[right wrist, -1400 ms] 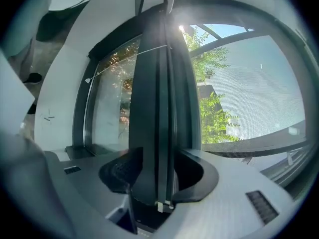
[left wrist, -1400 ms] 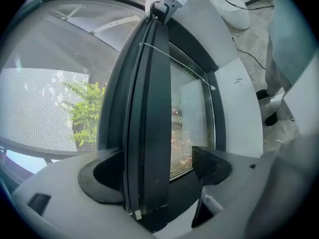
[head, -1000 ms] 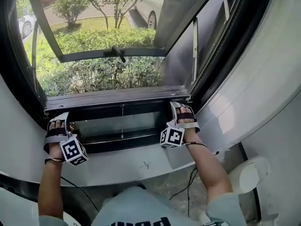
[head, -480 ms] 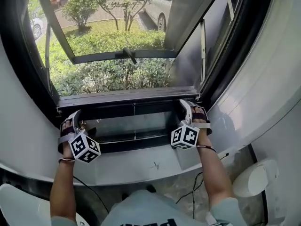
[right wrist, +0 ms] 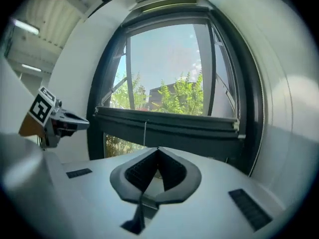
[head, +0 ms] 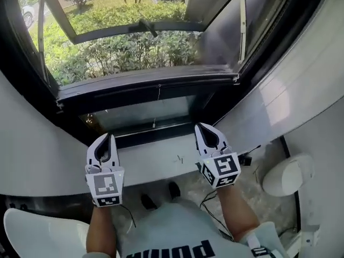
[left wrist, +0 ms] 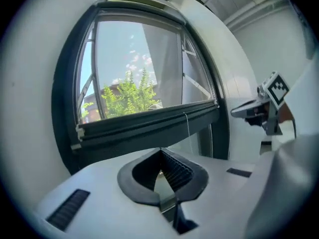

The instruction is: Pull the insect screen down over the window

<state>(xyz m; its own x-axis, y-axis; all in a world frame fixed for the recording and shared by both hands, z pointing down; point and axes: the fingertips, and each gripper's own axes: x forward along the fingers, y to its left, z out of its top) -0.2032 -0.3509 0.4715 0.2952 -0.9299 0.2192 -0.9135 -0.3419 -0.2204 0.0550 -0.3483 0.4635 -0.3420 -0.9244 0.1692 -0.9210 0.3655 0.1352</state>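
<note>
Head view shows the window (head: 134, 47) with the screen bar (head: 145, 84) low across it, a gap left between bar and sill (head: 156, 160). My left claw (head: 109, 138) and right claw (head: 203, 129) are over the sill, apart from the bar. Both pairs of jaws have just closed together, with nothing between them.

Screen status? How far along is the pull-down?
Done: the screen bar sits low in the window.
In hand: nothing. The left gripper and right gripper are both off the bar; their jaws have just been closing and are shut with nothing between them.
To do: a gap shows between the bar and the bottom frame, so the bar likely needs regrasping and pulling the rest of the way.
</note>
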